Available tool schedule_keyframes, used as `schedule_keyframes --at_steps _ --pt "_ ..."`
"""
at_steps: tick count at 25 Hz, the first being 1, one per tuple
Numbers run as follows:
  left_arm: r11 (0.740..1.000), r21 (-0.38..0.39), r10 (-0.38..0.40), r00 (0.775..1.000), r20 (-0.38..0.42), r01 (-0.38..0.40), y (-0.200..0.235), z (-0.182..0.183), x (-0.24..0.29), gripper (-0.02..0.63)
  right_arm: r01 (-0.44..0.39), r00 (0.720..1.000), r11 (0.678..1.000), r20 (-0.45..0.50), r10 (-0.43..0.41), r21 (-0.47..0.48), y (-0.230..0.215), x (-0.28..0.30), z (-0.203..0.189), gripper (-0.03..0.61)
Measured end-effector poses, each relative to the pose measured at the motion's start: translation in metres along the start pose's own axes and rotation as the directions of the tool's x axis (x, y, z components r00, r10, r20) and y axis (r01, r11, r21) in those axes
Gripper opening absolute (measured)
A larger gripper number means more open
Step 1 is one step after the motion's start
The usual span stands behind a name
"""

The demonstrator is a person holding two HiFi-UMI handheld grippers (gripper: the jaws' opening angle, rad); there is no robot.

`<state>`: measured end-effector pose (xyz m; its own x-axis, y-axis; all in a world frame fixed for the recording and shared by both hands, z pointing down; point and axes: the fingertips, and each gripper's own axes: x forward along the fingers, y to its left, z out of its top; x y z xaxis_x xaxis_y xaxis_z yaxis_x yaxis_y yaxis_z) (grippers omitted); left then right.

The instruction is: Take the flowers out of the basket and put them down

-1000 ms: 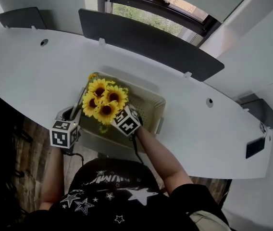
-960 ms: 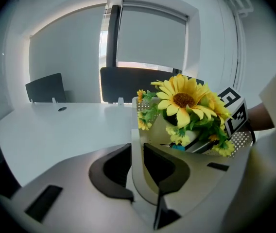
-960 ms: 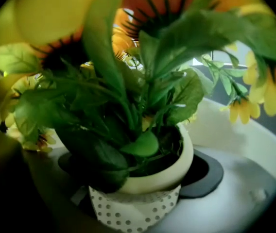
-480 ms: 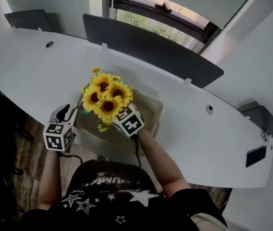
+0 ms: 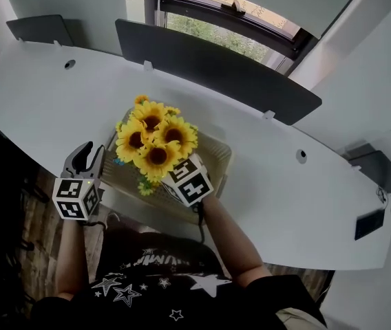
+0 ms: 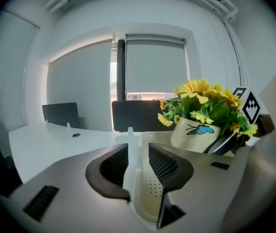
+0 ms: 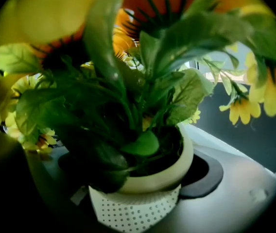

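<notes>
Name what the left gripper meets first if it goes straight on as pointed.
The left gripper, whose jaws have just been opening, would likely meet the basket first, at its end wall, seen between them; depth is unclear.

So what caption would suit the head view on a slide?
The right gripper holds potted sunflowers over a cream perforated basket on a white desk; the left gripper, jaws just opened, grips nothing.

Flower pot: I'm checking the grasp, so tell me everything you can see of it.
The flower pot is a cream, glossy, ceramic-looking bowl with a blue butterfly on its side, packed with yellow sunflowers and green leaves. It is roughly upright, raised over the white perforated basket. The right gripper has its jaws clamped on either side of the pot. Nothing else visibly touches it.
</notes>
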<state>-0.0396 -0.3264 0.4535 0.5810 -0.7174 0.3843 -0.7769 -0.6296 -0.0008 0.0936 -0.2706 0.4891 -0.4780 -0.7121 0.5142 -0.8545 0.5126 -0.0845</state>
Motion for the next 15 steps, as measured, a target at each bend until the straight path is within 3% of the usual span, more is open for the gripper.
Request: schedule_keyframes --at_steps 6,15 --pt "0.999 0.012 -0.048 0.997 0.065 0.047 0.012 0.016 0.009 0.131 0.076 0.997 0.996 0.025 -0.078 0.051 -0.002 -0.015 0.016 0.515" --pt "0.976 0.046 -0.217 0.973 0.075 0.214 0.052 0.022 0.022 0.097 0.223 0.972 0.968 0.045 -0.229 0.114 0.015 0.011 0.037 0.515"
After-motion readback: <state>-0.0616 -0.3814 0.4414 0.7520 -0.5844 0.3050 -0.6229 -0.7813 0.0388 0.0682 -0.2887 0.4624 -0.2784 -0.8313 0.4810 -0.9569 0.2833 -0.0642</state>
